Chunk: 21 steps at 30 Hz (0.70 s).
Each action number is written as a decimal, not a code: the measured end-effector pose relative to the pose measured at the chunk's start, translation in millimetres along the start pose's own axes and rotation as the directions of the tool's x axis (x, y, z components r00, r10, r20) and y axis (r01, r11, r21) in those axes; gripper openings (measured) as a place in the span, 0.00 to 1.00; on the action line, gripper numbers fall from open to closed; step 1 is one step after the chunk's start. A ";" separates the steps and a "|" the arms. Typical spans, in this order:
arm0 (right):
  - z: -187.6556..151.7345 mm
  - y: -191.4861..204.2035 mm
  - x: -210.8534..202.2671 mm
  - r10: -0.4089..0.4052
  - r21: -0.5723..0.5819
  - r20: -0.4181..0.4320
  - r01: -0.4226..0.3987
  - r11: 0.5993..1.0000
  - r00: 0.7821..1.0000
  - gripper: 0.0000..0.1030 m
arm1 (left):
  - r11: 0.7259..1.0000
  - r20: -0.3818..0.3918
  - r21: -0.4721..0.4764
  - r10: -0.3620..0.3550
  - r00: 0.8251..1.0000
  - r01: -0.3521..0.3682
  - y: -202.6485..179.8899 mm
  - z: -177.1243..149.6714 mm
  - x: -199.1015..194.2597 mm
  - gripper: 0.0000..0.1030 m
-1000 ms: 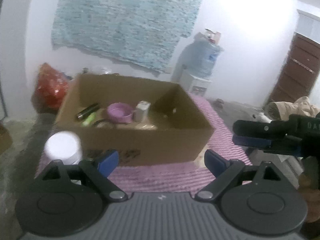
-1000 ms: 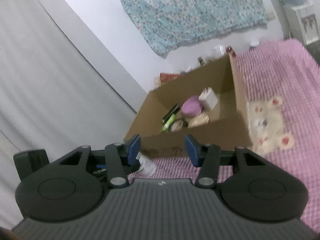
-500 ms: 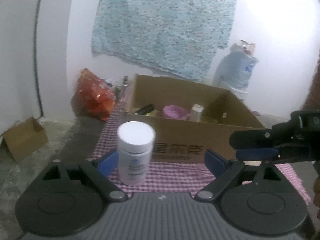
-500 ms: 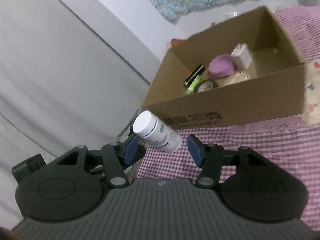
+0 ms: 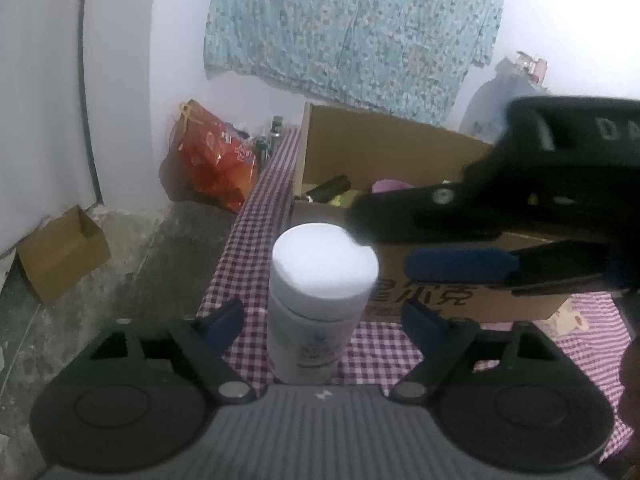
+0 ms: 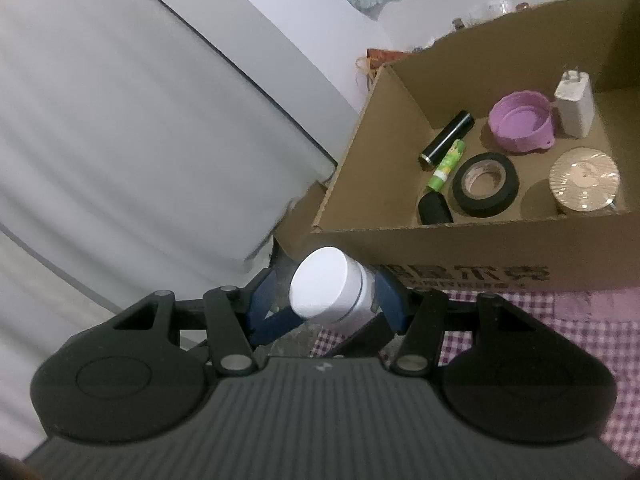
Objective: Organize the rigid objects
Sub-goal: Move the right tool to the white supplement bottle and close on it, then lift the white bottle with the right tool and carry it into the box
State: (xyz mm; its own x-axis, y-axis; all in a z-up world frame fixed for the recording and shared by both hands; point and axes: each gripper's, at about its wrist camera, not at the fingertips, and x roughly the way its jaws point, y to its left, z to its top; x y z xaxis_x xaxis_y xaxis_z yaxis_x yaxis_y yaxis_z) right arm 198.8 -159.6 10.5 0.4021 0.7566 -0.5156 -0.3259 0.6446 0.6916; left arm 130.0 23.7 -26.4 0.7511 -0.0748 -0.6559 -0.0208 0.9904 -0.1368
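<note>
Bottle: the white-capped plastic bottle stands upright between my left gripper's closing, not yet touching jaws; my right gripper's parted jaws flank its cap.

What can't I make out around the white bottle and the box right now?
- White bottle label: left wrist view, blurred, unreadable.
- Bottle base: right wrist view, hidden behind the right gripper body.
- Cardboard box contents: left wrist view, mostly blocked by the right gripper.
- Box's right side: right wrist view, cut off by the frame edge.
</note>
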 end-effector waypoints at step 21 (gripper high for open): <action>-1.5 -10.8 18.1 0.002 0.042 -0.053 0.000 0.999 0.999 0.36 | 1.000 -0.009 0.014 0.028 1.000 -0.027 -6.1 -3.4 7.5 0.53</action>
State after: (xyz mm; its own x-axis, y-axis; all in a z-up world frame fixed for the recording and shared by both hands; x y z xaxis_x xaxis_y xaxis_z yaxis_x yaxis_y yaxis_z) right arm 208.3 -152.8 -7.1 0.3558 0.7627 -0.5401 -0.2894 0.6394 0.7123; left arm 133.6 16.7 -33.0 0.7444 -0.0485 -0.6660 -0.0321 0.9936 -0.1082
